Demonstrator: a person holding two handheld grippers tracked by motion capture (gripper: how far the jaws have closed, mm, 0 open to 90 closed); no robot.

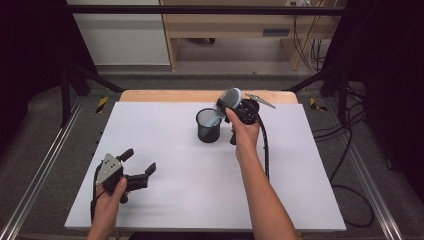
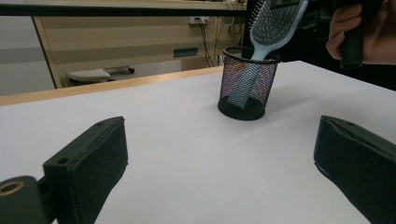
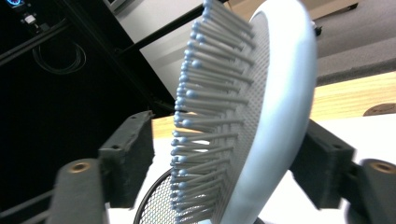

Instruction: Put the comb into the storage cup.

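A pale blue paddle hairbrush (image 1: 231, 97) stands tilted with its handle down inside a black mesh cup (image 1: 207, 125) at the far middle of the white table (image 1: 175, 190). My right gripper (image 1: 224, 105) straddles the brush head. In the right gripper view the brush (image 3: 261, 116) sits between the jaws of that gripper (image 3: 231, 140); there is a gap between the bristles and one pad, so the gripper is open. The cup's rim (image 3: 154, 196) shows below. My left gripper (image 1: 139, 161) rests open and empty at the near left, facing the cup (image 2: 246, 86) and brush (image 2: 273, 23).
A wooden strip (image 1: 200, 95) runs along the table's far edge. Black frame bars (image 1: 75, 80) stand at both sides, and cables (image 1: 350, 150) lie on the floor to the right. The right gripper's cable (image 1: 265, 150) trails along the forearm.
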